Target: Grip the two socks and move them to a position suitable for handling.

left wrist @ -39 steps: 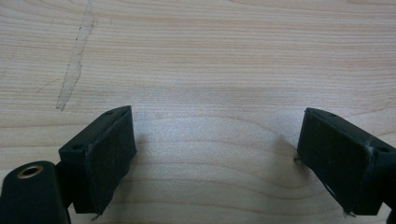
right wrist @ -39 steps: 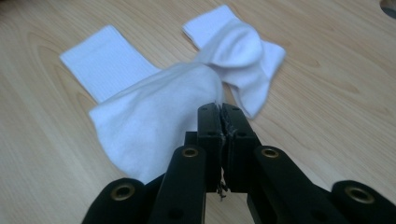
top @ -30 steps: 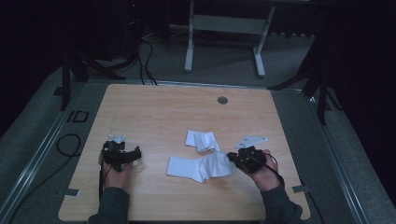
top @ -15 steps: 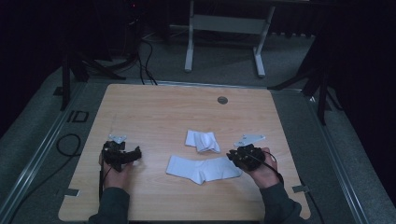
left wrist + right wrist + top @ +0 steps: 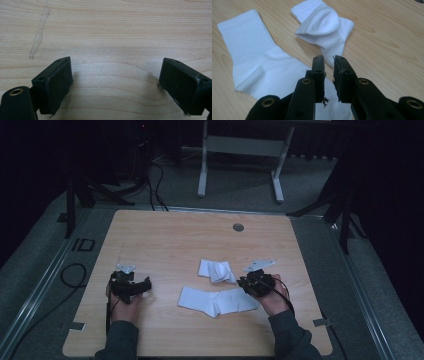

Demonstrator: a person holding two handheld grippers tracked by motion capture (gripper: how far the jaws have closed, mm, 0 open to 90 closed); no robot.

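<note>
- The right gripper (image 5: 328,62) sits just above the toe end of the flat sock (image 5: 254,62). Its jaws are almost closed, with just a thin gap between them. I cannot tell if any cloth is caught in that gap.
- From above, the right gripper (image 5: 256,283) is at the right end of the flat sock (image 5: 217,301), near the front edge of the table (image 5: 165,235).
- I think the step now is to grab this sock by the toe. To do it well, the jaws should open a bit more, go down until they touch the cloth, then squeeze on the very end.
- Take only the top sock cloth, not the wood. If the jaws scrape the table, the sock may slide away.
- The left gripper (image 5: 115,77) is on the other side, well apart from both socks. Its jaws are wide open with bare wood between them. From above, the left gripper (image 5: 127,285) rests near the table's left front part.
- It could help by coming over to hold the cuff end of the flat sock, so the sock stays still.
- A little farther back lies the bunched sock (image 5: 324,25), folded over on itself. It sits just behind the flat sock, close but maybe not touching. From above the bunched sock (image 5: 216,271) is near the middle of the table.
- Keep the right gripper clear of it, or it may get dragged along too.
- Far back on the table is a small round hole (image 5: 238,227). Nothing is near it.
</note>
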